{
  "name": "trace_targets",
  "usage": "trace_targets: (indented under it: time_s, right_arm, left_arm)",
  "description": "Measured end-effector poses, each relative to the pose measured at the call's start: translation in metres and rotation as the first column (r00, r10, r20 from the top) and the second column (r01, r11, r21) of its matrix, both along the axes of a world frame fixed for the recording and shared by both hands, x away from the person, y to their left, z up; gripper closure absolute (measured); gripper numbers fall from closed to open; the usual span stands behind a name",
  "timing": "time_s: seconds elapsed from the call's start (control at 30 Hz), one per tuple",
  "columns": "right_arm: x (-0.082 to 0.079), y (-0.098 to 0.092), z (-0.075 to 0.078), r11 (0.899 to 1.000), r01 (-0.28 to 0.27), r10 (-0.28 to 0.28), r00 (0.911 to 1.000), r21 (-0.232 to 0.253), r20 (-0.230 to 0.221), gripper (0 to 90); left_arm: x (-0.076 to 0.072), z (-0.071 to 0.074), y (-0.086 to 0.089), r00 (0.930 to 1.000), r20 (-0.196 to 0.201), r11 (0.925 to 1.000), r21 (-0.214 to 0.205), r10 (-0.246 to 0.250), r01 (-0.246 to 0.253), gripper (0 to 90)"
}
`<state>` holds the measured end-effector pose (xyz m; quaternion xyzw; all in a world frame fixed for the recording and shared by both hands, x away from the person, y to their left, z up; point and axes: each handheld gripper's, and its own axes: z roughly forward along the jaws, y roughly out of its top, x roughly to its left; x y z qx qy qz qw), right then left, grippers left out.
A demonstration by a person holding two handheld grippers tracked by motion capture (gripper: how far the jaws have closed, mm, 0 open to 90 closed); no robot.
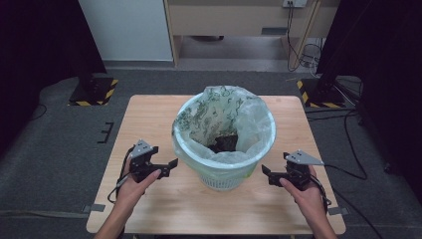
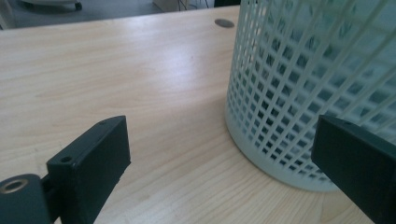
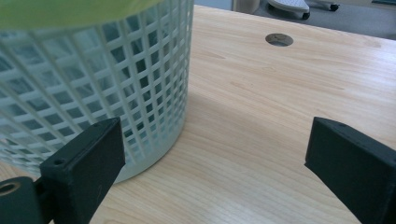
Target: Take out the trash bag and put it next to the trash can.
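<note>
Two sets of tongs are in my hands, and both stand spread wide with nothing between the jaws. My left gripper (image 1: 166, 167) hovers low over the wooden table (image 1: 149, 114), its jaws pointed at the lower wall of the wastebasket (image 1: 224, 177), close to it but not touching. My right gripper (image 1: 268, 175) mirrors it on the other side, also just short of the mesh. In the left gripper view the wastebasket (image 2: 299, 93) curves in front of my far jaw, and in the right gripper view the wastebasket (image 3: 93, 84) rises just beyond my near jaw.

Between the two tongs, then, stands the thing I am working on: a round pale plastic basket with an open lattice wall of small square holes and a smooth solid band at the foot. I judge it light and fairly stiff, though the thin ribs would likely flex under a hard squeeze. The ribs offer a bite, but the wall is too broad for one jaw span.

Higher up, a thin translucent liner bag (image 1: 249, 119) with a green leafy print is folded over the rim. It looks soft, crinkly and slippery, easy to tear. The loose fold at the rim is probably where to pinch, one tong each side.

Deepest inside, something dark (image 1: 226, 143) lies at the bottom; I cannot tell what.
</note>
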<state>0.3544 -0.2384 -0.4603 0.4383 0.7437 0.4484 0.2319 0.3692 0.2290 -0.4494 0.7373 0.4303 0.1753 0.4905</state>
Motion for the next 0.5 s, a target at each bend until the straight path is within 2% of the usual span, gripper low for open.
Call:
trace_targets:
  time_s: [0.13,0.3,0.43,0.5]
  right_arm:
    - [0.003,-0.003,0.012,1.000,-0.020,0.020,0.9998,0.009,-0.001,6.2]
    - [0.002,-0.004,0.028,0.999,-0.052,0.052,0.9986,0.006,0.000,6.3]
    - [0.000,-0.005,0.042,0.997,-0.076,0.076,0.9969,0.014,0.017,6.0]
    - [-0.002,-0.005,0.048,0.996,-0.088,0.088,0.9958,0.020,0.026,9.4]
  left_arm:
    - [0.001,0.012,0.003,1.0000,0.007,0.9999,-0.017,0.003,-0.002,4.1]
    - [0.000,0.025,0.005,0.9996,0.029,0.9999,-0.012,0.000,0.000,3.8]
    - [-0.001,0.037,0.007,0.9989,0.047,0.9999,-0.010,0.001,0.000,4.1]
    - [-0.002,0.045,0.008,0.9984,0.056,0.9999,-0.010,-0.002,0.003,4.1]
